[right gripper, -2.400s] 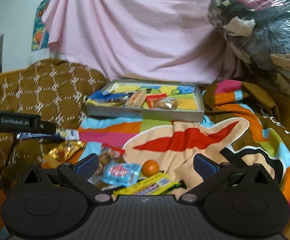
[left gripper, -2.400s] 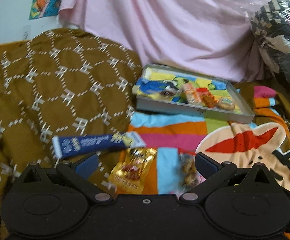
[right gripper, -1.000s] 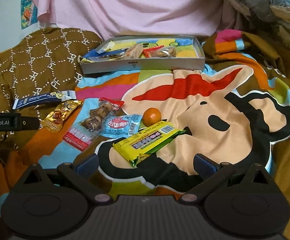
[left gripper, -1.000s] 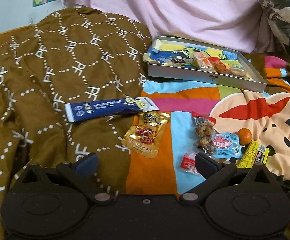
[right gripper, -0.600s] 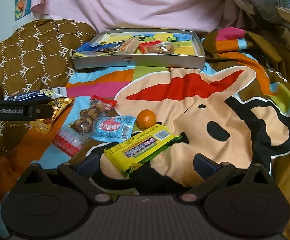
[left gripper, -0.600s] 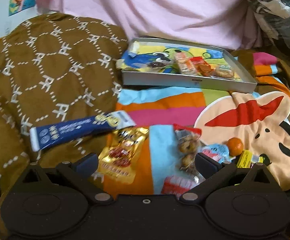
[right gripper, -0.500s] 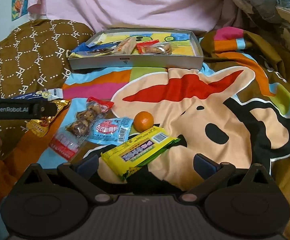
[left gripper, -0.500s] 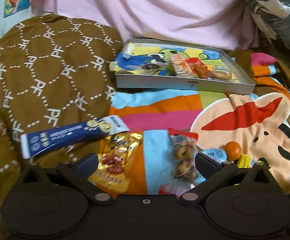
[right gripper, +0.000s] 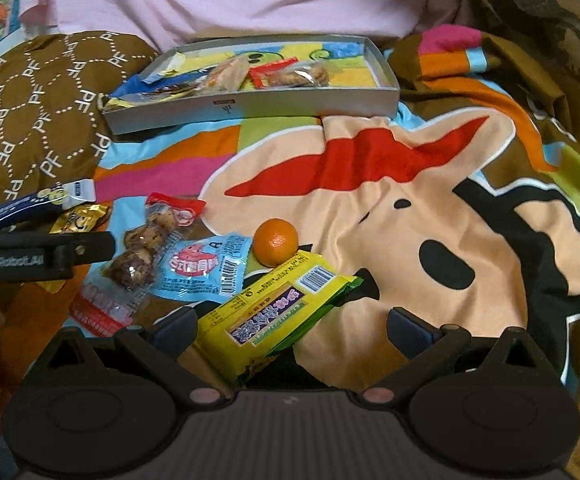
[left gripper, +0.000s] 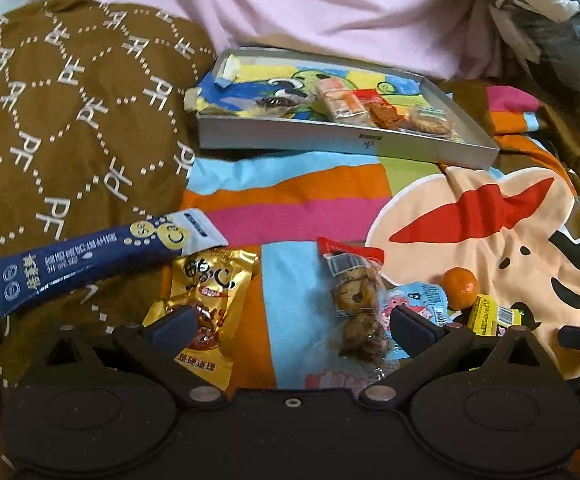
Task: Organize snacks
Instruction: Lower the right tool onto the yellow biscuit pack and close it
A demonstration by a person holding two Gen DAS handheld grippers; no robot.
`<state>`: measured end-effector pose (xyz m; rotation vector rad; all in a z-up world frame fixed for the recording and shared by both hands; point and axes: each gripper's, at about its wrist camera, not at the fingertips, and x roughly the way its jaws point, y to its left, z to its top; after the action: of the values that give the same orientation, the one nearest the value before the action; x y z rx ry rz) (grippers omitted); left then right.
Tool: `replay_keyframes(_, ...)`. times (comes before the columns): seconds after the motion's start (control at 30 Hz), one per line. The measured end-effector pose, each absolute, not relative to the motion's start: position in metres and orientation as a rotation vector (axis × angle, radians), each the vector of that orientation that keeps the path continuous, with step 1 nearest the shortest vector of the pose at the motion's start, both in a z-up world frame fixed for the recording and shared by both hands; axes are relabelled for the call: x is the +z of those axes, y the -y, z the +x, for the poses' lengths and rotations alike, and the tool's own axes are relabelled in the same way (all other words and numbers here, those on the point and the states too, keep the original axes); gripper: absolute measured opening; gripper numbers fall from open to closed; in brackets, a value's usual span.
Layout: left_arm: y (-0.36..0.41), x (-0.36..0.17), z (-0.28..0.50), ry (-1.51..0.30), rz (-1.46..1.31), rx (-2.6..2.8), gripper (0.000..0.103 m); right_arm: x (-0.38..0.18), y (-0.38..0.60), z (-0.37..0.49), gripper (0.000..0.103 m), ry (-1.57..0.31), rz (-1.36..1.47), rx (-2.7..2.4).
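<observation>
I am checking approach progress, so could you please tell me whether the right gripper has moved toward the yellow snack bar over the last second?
Yes. The right gripper has closed in on the yellow snack bar, which now lies between its open jaws.

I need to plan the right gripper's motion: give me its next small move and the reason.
Probably ease the open right gripper forward and down around the yellow rectangular snack packet. That packet lies loose on the cartoon blanket, nearest its fingers, while the grey shallow tray already holds other snacks.

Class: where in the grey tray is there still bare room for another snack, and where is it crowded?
In the tray, the floor is bare at the right end, between the cookie pack and the right wall. Wrappers crowd the left and middle, with the blue wrapper spilling over the left corner.
</observation>
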<state>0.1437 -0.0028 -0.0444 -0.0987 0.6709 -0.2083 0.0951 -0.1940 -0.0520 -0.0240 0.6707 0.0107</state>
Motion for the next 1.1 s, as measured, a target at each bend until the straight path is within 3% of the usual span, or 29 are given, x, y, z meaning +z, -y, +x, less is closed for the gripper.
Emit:
replay_keyframes(0.77, -0.004, -0.055, 0.157, -0.722, -0.189, -0.261, 0.102, -0.077, 0.162, 0.128, 0.102, -0.715, -0.123, -0.065)
replay_keyframes(0.87, -0.004, -0.055, 0.157, -0.721, -0.187, -0.261, 0.102, -0.076, 0.164, 0.126, 0.1, -0.716, -0.117, -0.065)
replay_keyframes(1.1, -0.001, -0.055, 0.156, -0.717, -0.171, -0.263, 0.102, -0.076, 0.173, 0.113, 0.083, -0.711, -0.141, -0.055)
